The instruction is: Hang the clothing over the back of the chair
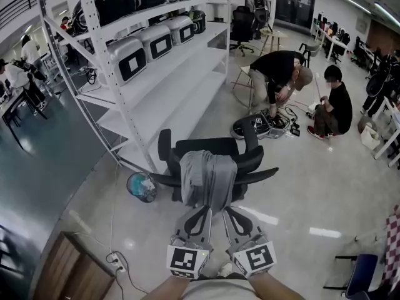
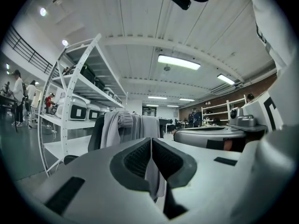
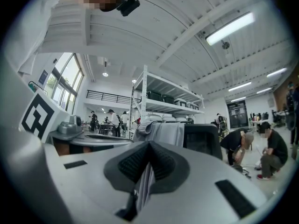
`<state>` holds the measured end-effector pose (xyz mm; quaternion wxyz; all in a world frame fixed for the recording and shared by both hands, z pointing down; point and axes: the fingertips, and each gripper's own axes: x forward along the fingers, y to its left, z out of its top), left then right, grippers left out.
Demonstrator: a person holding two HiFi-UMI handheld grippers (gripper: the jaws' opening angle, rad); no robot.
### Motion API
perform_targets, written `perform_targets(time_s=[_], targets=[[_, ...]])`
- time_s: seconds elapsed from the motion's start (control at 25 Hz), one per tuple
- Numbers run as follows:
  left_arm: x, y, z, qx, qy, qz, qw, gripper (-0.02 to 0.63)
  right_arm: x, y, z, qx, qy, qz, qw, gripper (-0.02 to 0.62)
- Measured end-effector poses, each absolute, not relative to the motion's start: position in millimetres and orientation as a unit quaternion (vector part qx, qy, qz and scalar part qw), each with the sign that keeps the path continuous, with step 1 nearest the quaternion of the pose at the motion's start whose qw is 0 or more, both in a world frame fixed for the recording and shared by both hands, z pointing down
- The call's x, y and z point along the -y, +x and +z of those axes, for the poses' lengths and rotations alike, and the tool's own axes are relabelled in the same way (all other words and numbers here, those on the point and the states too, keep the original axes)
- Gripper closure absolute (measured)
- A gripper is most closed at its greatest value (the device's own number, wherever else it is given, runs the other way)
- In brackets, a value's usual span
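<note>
The grey clothing (image 1: 209, 176) lies draped over the back of the black chair (image 1: 206, 147), with its near side hanging down toward the person. The left gripper (image 1: 203, 209) and the right gripper (image 1: 229, 211) sit side by side at the lower edge of that hanging part. In each gripper view the jaws are closed on a fold of the grey cloth, which runs down between the pads.

The main risk is pulling. With both jaws clamped on the near edge, any draw back toward the person would likely drag the clothing off the chair back and onto the floor (image 1: 300, 186).

Balance is the second worry. A bunched sleeve sits at the top of the chair back. No view shows how much cloth hangs on the far side. If the near side is the heavier, the clothing may slide off once the jaws let go.

An office chair like this may also swivel or roll under a tug, which would shift the drape.

Opening one gripper well before the other could twist the cloth and leave it hanging crooked.
</note>
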<state>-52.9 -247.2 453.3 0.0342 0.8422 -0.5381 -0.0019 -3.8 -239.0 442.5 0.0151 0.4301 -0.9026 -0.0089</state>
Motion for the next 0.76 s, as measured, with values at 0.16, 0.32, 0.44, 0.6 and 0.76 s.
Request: perform_targets(time_s=[0.16, 0.32, 0.44, 0.6, 0.76], targets=[[248, -58, 452, 0.535, 0.844, 0.000, 0.037, 0.589, 240, -10, 439, 0.903, 0.430, -0.009, 0.015, 0.580], [244, -62, 454, 0.535, 0.844, 0.002, 0.039, 0.589, 237, -14, 437, 0.903, 0.429, -0.011, 0.014, 0.580], [243, -64, 452, 0.534, 0.845, 0.000, 0.038, 0.589, 236, -16, 435, 0.903, 0.429, -0.013, 0.013, 0.580], [245, -69, 453, 0.533, 0.845, -0.001, 0.038, 0.589, 238, -21, 436, 0.904, 0.428, -0.014, 0.012, 0.580], [245, -73, 454, 0.535, 0.844, -0.002, 0.041, 0.589, 237, -24, 439, 0.904, 0.427, -0.014, 0.012, 0.580]])
